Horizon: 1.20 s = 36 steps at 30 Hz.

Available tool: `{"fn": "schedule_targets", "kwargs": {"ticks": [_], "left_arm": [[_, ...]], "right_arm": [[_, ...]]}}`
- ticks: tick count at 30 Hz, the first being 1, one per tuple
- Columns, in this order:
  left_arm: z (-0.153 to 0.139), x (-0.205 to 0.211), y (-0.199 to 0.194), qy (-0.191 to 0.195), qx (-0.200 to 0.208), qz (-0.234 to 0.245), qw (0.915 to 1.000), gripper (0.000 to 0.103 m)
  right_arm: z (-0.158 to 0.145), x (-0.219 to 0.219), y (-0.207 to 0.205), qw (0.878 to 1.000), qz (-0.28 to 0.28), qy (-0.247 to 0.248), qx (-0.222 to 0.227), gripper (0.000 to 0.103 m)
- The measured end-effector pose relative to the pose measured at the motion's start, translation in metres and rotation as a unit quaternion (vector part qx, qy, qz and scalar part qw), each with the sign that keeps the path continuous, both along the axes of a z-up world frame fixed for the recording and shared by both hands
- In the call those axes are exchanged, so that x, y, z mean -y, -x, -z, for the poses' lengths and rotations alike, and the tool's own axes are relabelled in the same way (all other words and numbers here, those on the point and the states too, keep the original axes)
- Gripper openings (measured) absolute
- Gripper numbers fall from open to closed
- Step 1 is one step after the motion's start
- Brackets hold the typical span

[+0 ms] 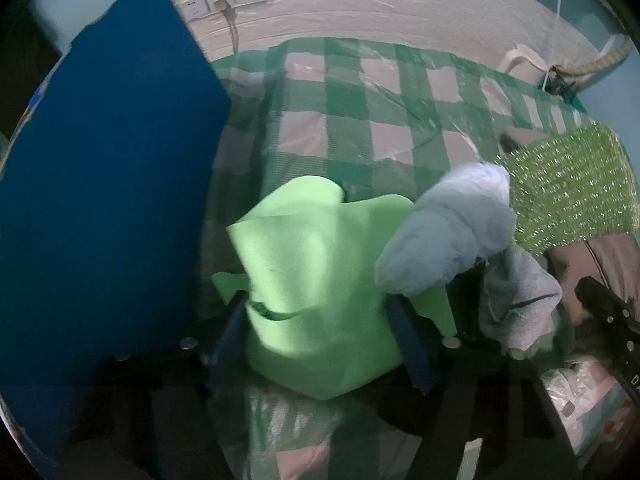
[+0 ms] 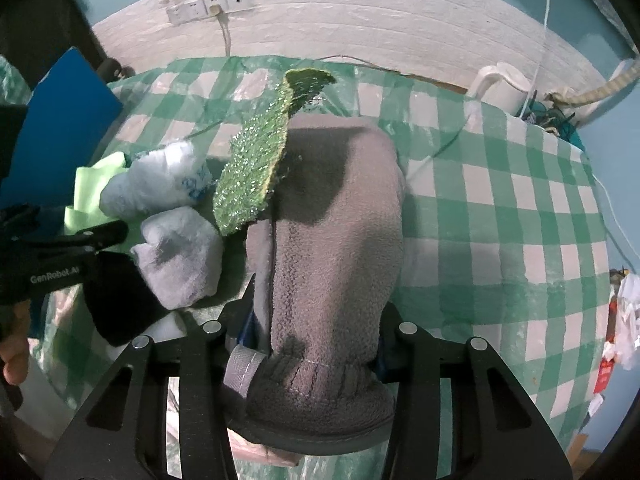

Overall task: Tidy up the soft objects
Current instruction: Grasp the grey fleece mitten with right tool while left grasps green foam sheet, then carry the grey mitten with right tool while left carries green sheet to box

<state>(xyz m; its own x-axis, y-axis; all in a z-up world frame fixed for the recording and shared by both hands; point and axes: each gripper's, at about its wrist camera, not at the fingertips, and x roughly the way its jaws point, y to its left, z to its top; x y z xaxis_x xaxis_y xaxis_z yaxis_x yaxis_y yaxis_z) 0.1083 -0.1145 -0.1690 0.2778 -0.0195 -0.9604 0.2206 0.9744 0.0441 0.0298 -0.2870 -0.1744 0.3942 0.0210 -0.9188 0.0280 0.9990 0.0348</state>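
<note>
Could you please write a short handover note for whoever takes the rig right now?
Left gripper: shut on the light green cloth.
Right gripper: shut on the grey slipper.
The sparkly green cloth leans on the slipper; two white bundles lie between the grippers on the checked tablecloth.
Done: nothing visibly sorted.
Left: place both held items, then the rest.

A light green foam sheet (image 1: 320,280), bent and crumpled, sits between the left gripper (image 1: 320,332) fingers; a pale blue bundle (image 1: 448,236) leans on it, a grey-white sock (image 1: 516,300) just beside; a grey fleece slipper (image 2: 332,248) lies in the right gripper (image 2: 316,332), a glittery green cloth (image 2: 260,156) resting on its toe
</note>
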Motion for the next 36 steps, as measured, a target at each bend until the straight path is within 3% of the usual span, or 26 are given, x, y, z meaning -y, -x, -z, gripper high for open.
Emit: {"fn": "schedule_targets", "kwargs": {"ticks": [3,8,16,18,27,36], "left_arm": [[-0.006,-0.006,0.001,-0.002,0.007,-0.013,0.9999,0.047],[-0.014,-0.011,0.005,-0.015,0.023,-0.012,0.9995,0.031],[-0.019,-0.009,0.014,-0.024,0.039,0.0,0.999,0.027],[-0.021,-0.011,0.019,-0.023,0.042,0.007,0.9988,0.01],[-0.045,-0.02,0.03,0.031,0.048,0.01,0.9984,0.004],[-0.071,-0.021,0.038,0.052,0.07,0.019,0.996,0.004]], "right_arm": [[-0.004,0.006,0.001,1.0,0.012,0.0,0.004,0.043],[-0.013,0.013,0.003,1.0,0.023,-0.004,0.01,0.039],[-0.034,0.02,0.019,0.999,0.038,-0.005,0.034,0.034],[-0.038,0.022,0.021,0.998,0.043,-0.006,0.042,0.033],[-0.051,0.027,0.026,0.997,0.052,-0.022,0.056,0.032],[-0.06,0.025,0.031,0.996,0.043,-0.032,0.067,0.032]]}}
